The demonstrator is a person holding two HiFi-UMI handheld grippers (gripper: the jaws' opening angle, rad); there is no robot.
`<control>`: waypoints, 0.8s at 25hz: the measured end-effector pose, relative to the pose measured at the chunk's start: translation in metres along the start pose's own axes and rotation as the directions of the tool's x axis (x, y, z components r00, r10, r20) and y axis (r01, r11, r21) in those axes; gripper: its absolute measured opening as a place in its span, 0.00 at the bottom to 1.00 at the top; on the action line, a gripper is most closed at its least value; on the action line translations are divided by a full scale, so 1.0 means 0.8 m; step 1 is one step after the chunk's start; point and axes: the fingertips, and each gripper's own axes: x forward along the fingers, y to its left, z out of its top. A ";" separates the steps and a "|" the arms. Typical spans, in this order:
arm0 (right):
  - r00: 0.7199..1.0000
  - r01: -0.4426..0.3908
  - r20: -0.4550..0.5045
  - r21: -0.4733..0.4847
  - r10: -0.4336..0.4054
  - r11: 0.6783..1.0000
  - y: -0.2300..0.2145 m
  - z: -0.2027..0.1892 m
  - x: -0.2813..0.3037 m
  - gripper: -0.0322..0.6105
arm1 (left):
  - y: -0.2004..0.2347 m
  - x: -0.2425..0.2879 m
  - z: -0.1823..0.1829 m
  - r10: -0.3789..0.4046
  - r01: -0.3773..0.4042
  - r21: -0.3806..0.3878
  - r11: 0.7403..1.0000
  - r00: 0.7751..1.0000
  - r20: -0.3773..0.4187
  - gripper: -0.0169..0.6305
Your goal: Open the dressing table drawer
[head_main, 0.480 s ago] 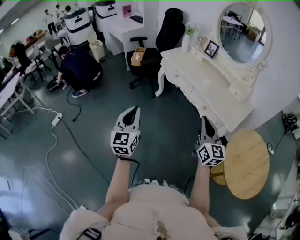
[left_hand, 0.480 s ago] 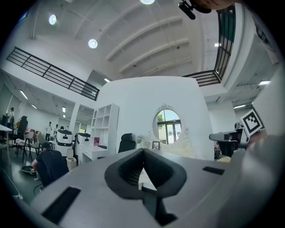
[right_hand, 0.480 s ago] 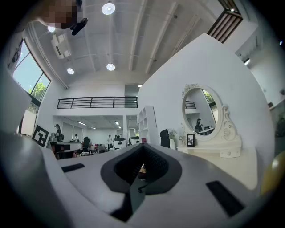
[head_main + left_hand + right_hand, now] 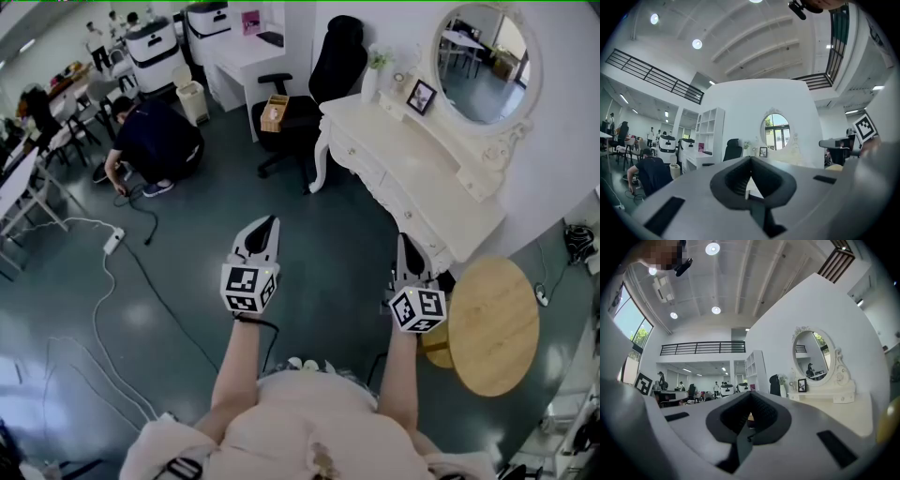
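The white dressing table (image 4: 412,159) stands against the wall at the upper right, its drawer fronts (image 4: 361,161) facing the floor space, all closed. An oval mirror (image 4: 487,61) rises behind it. My right gripper (image 4: 405,242) is shut and empty, its tip just short of the table's near end. My left gripper (image 4: 266,225) hovers over the floor further left, jaws together, holding nothing. In the left gripper view the table (image 4: 790,152) and mirror (image 4: 774,133) lie ahead past the left gripper (image 4: 751,160). The right gripper (image 4: 751,394) has the table (image 4: 829,392) to its right.
A black office chair (image 4: 328,75) stands at the table's far end beside a white desk (image 4: 246,56). A round wooden side table (image 4: 492,323) sits to my right. A person (image 4: 159,136) crouches at the back left. Cables (image 4: 122,281) trail over the dark floor.
Both grippers stay about where they were. The crouching person at the back has shifted an arm.
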 end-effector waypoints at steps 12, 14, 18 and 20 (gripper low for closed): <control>0.997 0.007 -0.081 0.008 -0.006 1.000 -0.012 -0.034 -0.012 0.07 | -0.017 0.005 -0.020 -0.010 0.010 -0.002 1.000 0.999 -0.041 0.07; 0.995 0.003 -0.097 0.004 -0.002 1.000 -0.012 -0.039 -0.014 0.07 | -0.018 0.007 -0.020 -0.013 0.013 -0.001 1.000 0.999 -0.048 0.07; 0.995 -0.031 -0.089 0.014 0.032 0.999 -0.005 -0.034 -0.016 0.09 | -0.027 0.009 -0.024 -0.028 0.028 -0.002 1.000 0.998 -0.059 0.07; 0.996 -0.053 -0.068 0.018 0.054 0.998 0.001 -0.024 -0.015 0.20 | -0.032 0.010 -0.027 -0.038 0.038 0.003 0.999 0.997 -0.064 0.07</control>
